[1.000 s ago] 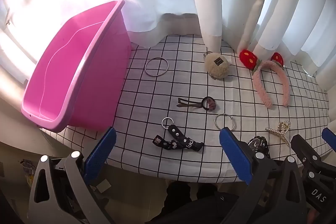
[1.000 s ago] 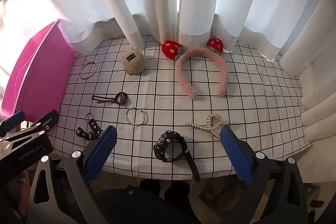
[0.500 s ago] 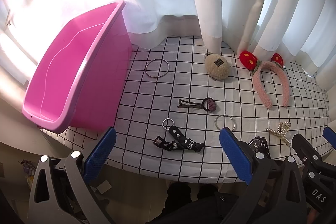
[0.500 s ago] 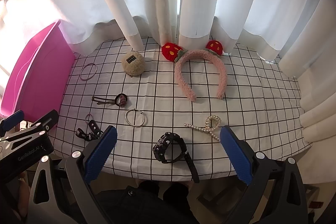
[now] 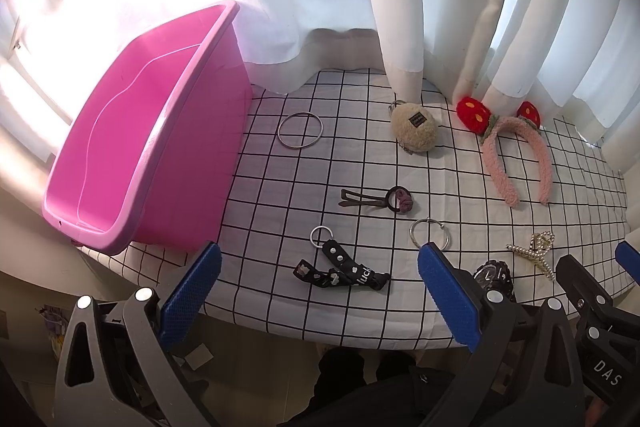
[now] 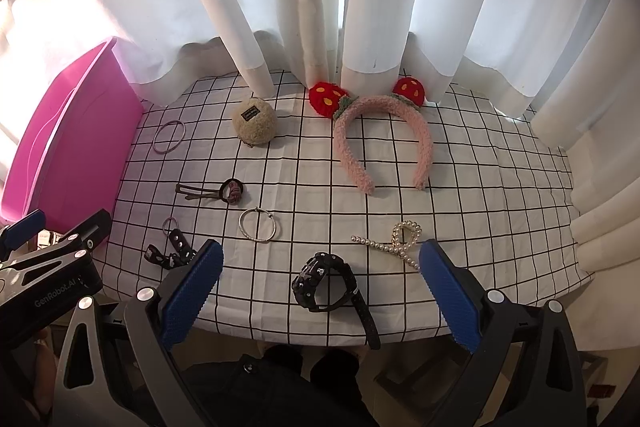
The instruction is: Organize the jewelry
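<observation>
Presently both tools spread, empty: left tool [image 5: 316, 291], right tool [image 6: 320, 287], short of bench [image 6: 500, 187] near edge. Black watch [image 6: 320, 283] at near edge, between right fingers. Judged light; stiff case, floppy strap; pinch case. Pink bin [image 5: 132, 163] at left edge.

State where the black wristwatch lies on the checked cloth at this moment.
In the right wrist view the black wristwatch lies at the near edge of the checked cloth, between the silver ring and the pearl hair clip.

Pink bin [image 5: 168, 163] walls the left; cloth's [image 6: 480, 187] right side lies bare.
</observation>
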`<state>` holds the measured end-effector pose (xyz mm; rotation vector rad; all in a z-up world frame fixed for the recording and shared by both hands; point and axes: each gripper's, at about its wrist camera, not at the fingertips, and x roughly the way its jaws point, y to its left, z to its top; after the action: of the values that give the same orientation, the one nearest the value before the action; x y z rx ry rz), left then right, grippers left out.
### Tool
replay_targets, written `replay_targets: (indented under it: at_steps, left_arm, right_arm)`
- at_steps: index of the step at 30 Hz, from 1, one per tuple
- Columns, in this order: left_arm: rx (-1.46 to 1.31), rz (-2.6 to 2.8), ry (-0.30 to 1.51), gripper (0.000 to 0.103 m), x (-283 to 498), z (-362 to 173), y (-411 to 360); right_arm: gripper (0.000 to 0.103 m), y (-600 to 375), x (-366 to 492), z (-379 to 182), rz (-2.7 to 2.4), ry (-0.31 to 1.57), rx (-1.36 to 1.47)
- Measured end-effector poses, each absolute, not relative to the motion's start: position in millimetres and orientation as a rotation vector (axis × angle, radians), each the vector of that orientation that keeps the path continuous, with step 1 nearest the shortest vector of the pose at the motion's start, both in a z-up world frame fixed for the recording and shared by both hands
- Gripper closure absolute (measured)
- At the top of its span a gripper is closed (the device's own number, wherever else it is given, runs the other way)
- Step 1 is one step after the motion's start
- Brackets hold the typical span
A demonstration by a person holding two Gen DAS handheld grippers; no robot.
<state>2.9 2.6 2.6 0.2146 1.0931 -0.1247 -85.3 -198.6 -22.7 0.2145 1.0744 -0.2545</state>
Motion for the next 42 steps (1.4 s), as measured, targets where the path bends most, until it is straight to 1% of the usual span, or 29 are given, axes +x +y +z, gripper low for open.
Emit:
replay_targets:
  at_steps: [26,32,38,42]
  left_arm:
    - [0.195,-0.13,1.107,0.006,-2.3,-3.3,8.1]
    - [0.151,-0.114,1.152,0.006,0.1,-24.1,27.3]
    - [0.155,-0.099,1.203,0.006,0.3,-60.9,45.6]
    - [0.171,-0.108,1.208,0.006,-0.9,-84.3,49.7]
  right_arm:
    - [0.009,-197.7,-91.1,-25.8,-0.213,1.069,0.239]
    - [0.009,-210.9,-103.2,-39.3,-0.187,1.054,0.329]
    - [0.009,-226.4,-117.4,-79.0,-0.156,1.097,0.464]
    - [0.009,-229.8,-126.1,-104.1,-0.184,1.111,0.48]
